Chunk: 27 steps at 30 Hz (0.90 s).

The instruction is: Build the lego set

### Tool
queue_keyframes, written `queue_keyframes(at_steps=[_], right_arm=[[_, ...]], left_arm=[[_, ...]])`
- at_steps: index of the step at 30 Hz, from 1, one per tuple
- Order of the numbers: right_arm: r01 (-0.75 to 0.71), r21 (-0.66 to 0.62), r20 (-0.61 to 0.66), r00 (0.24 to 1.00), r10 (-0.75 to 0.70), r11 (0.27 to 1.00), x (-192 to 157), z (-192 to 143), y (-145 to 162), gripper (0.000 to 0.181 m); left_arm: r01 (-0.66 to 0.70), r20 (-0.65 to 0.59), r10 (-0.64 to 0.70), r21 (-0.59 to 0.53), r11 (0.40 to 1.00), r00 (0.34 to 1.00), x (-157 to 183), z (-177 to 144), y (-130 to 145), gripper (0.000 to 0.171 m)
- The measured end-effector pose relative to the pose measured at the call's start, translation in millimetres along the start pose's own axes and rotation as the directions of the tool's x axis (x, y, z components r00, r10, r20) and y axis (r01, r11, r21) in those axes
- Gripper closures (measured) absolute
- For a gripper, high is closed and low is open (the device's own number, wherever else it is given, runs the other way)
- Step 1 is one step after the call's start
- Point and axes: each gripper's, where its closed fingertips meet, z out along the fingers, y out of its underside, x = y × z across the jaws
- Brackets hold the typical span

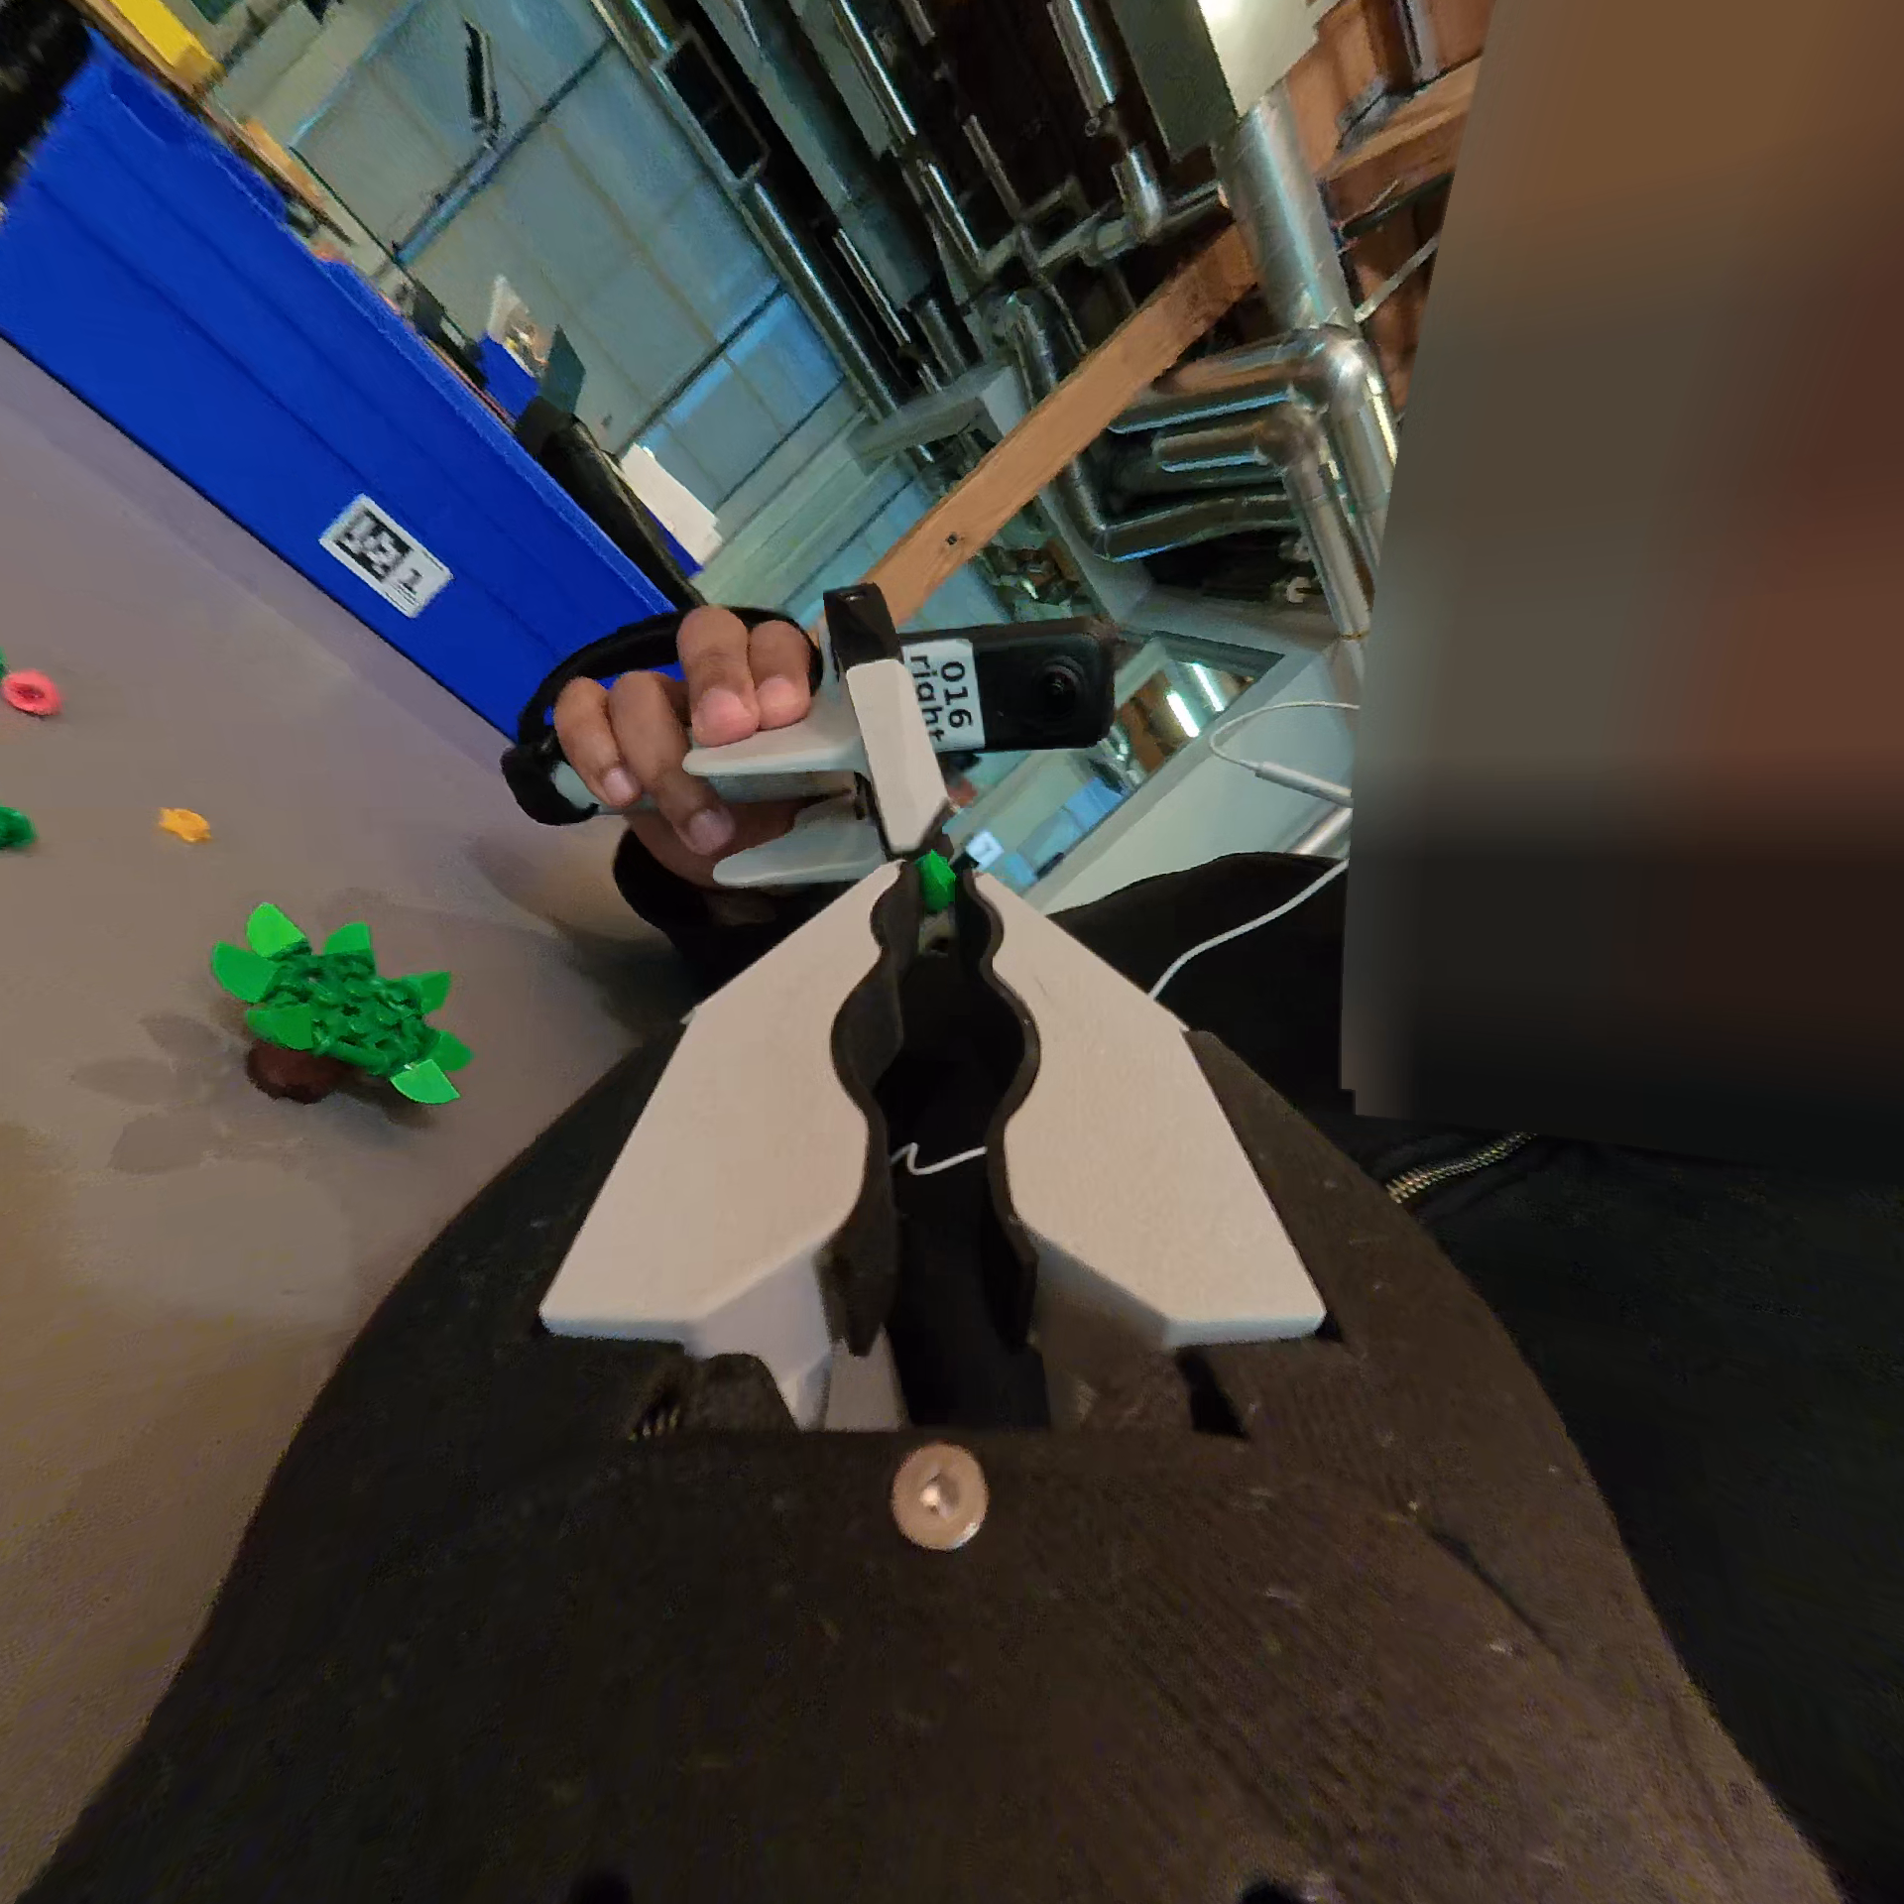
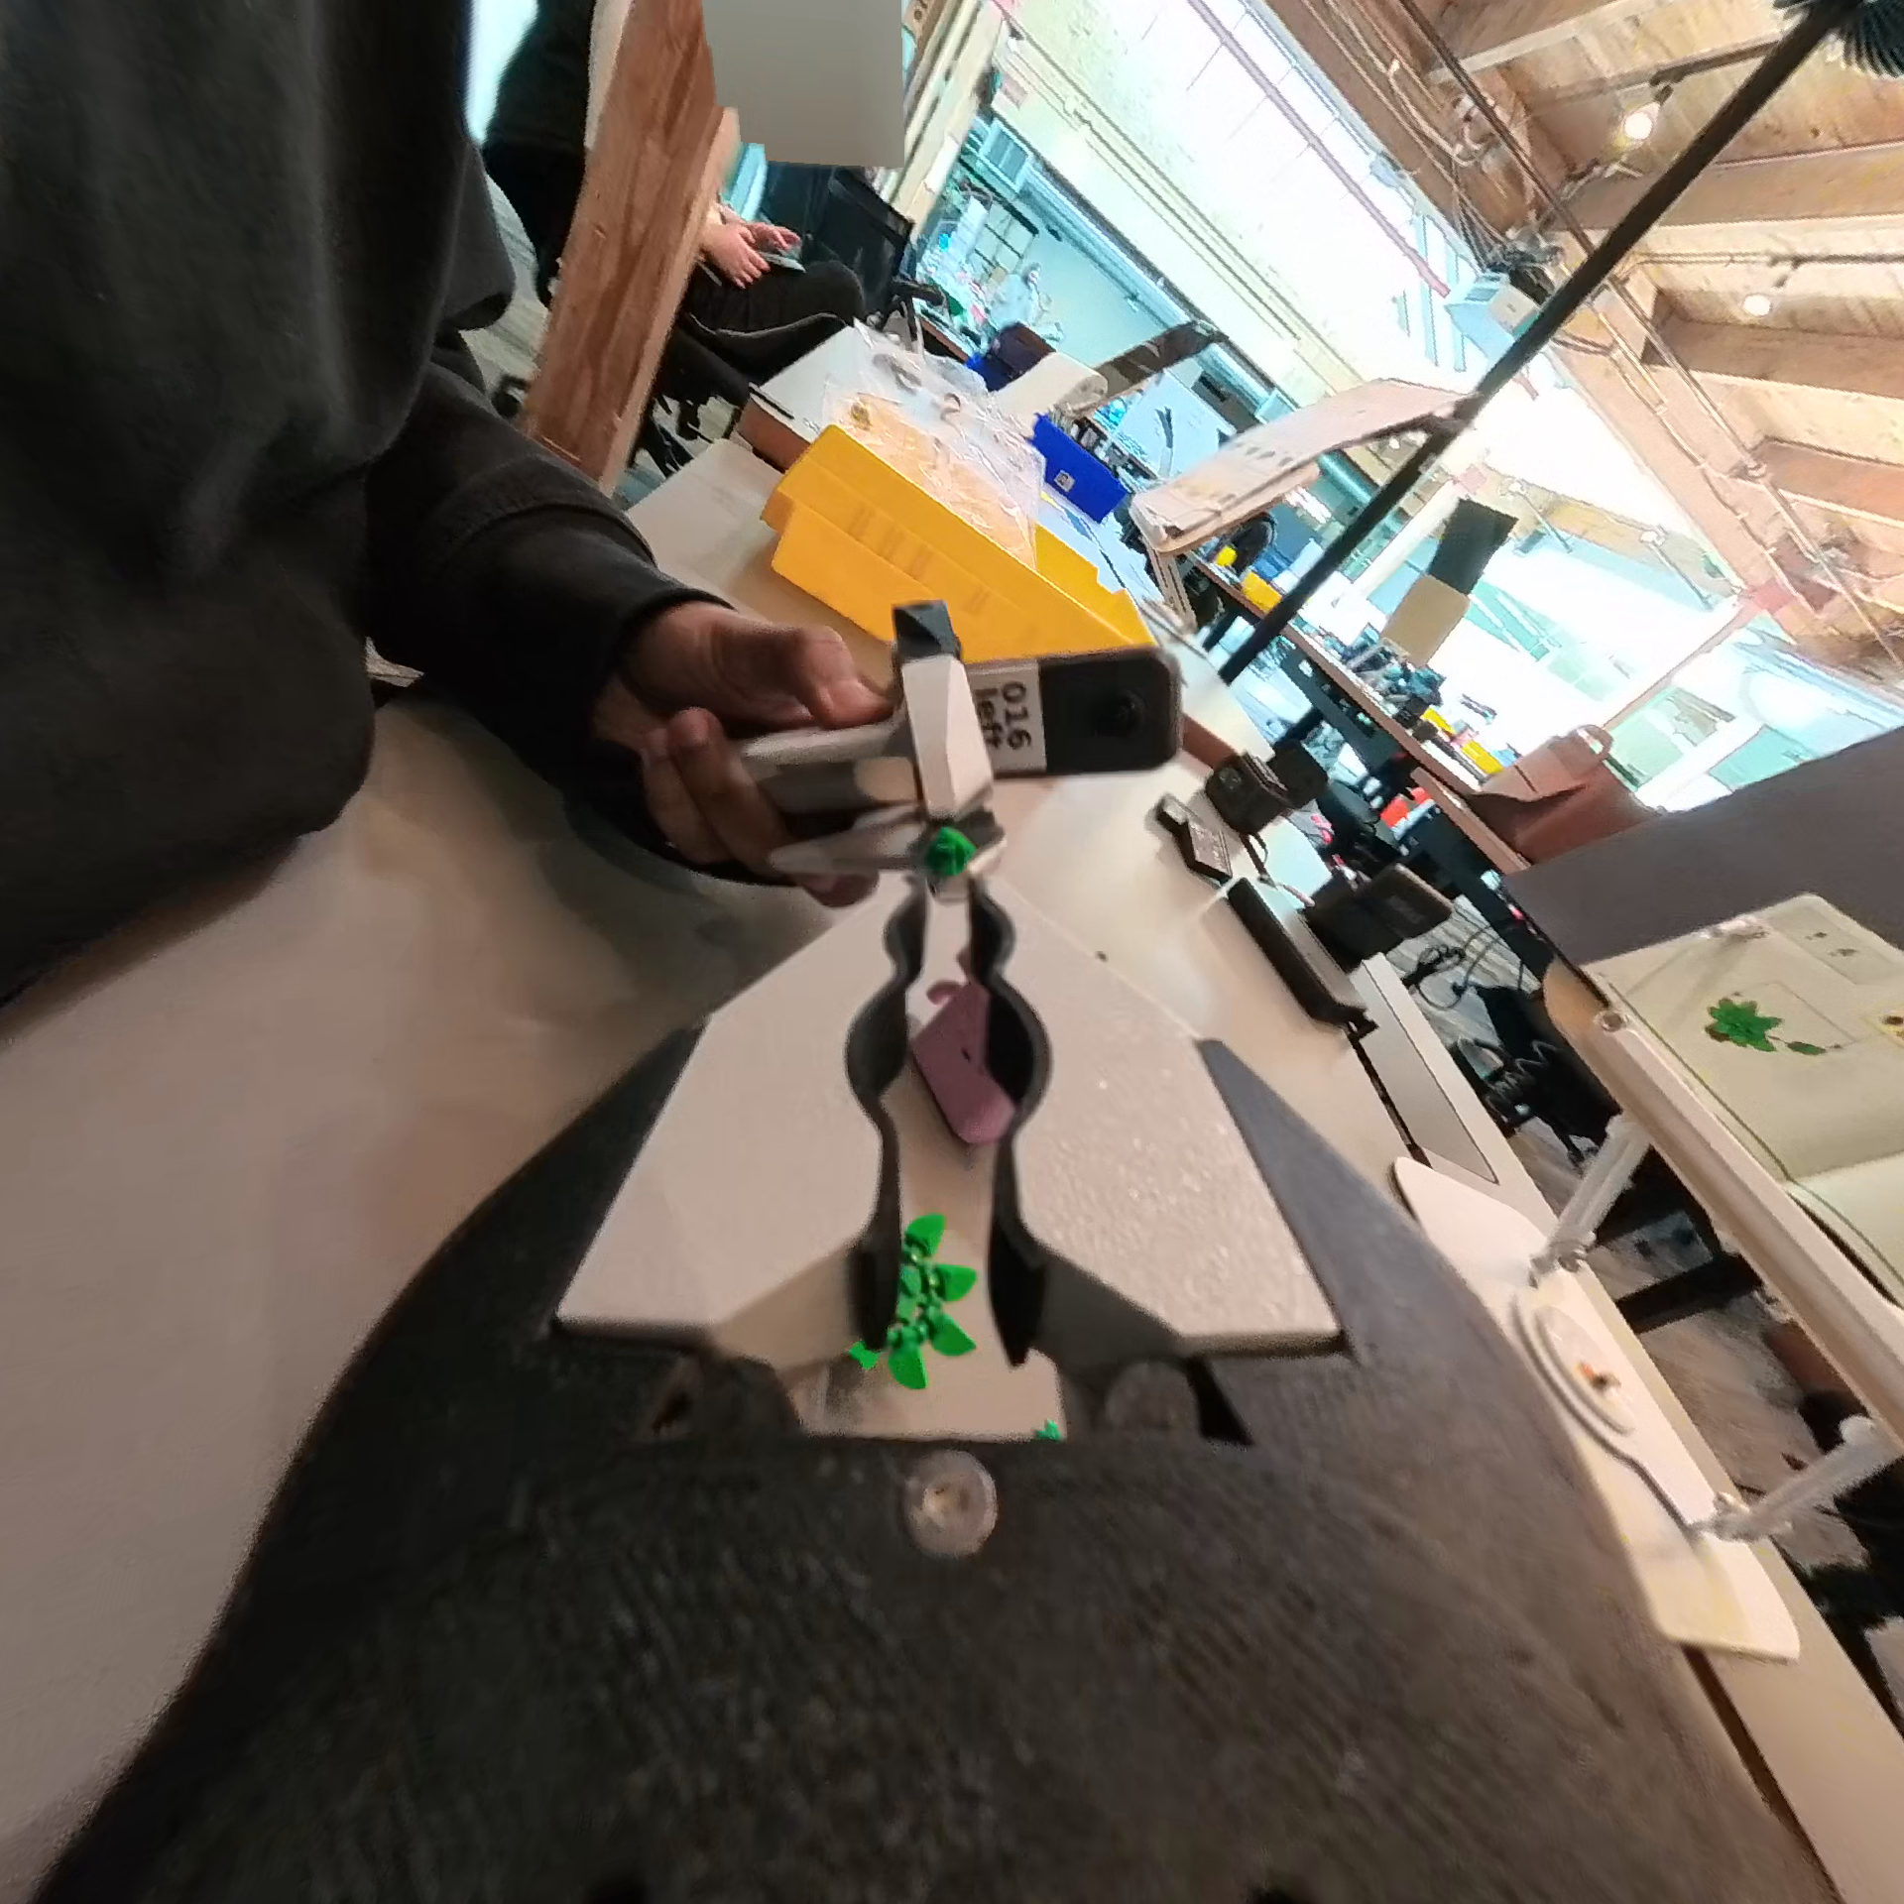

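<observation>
Item: small green lego piece [image 1: 936, 878], light, rigid, slippery, held aloft above the table [image 1: 206, 1236], pinched between my left gripper [image 1: 932, 891] and right gripper [image 2: 943, 896], both clenched on its edges.

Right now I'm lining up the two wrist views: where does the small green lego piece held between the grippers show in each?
Left wrist view: small green lego piece, just above centre, at the fingertips.
Right wrist view: same piece, just above centre, at the fingertips.
Shared landmark: the leafy green lego build on the table.
</observation>
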Motion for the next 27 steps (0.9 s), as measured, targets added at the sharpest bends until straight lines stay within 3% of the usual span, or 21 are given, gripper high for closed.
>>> queue_keyframes(at_steps=[1,4,8,12,15,21,24,27], right_arm=[[-0.017,-0.023,-0.014,1.000,0.017,1.000,3.4,0.4,5.5,0.164],[-0.146,-0.126,-0.027,0.989,0.144,0.981,9.8,1.6,31.4,0.137],[-0.312,-0.226,-0.045,0.949,0.311,0.923,11.5,-1.4,56.8,0.137],[-0.460,-0.332,-0.081,0.884,0.460,0.824,11.0,-7.7,82.2,0.123],[-0.529,-0.405,-0.090,0.834,0.544,0.745,4.4,-13.0,96.6,0.131],[-0.619,-0.429,-0.143,0.765,0.627,0.657,6.4,-19.8,107.3,0.152],[-0.733,-0.414,-0.207,0.653,0.728,0.540,9.4,-26.0,119.2,0.156],[-0.839,-0.336,-0.190,0.506,0.841,0.428,13.3,-27.1,116.5,0.158]], left_arm=[[-0.025,0.021,0.025,0.016,1.000,0.999,-0.7,-2.2,-3.3,0.170],[-0.092,0.086,0.085,0.091,0.992,0.993,-3.3,-14.1,-18.0,0.170],[-0.109,0.125,0.091,0.143,0.984,0.988,-6.4,-24.6,-27.7,0.170],[-0.088,0.117,0.073,0.136,0.987,0.990,-7.7,-23.0,-25.5,0.170],[-0.081,0.115,0.066,0.137,0.987,0.991,-8.3,-23.3,-25.3,0.170],[-0.071,0.122,0.054,0.136,0.988,0.991,-10.9,-23.6,-24.9,0.170],[-0.082,0.143,0.064,0.122,0.989,0.988,-13.0,-22.7,-23.3,0.170],[-0.103,0.194,0.084,0.086,0.991,0.977,-18.8,-21.0,-19.1,0.170]])
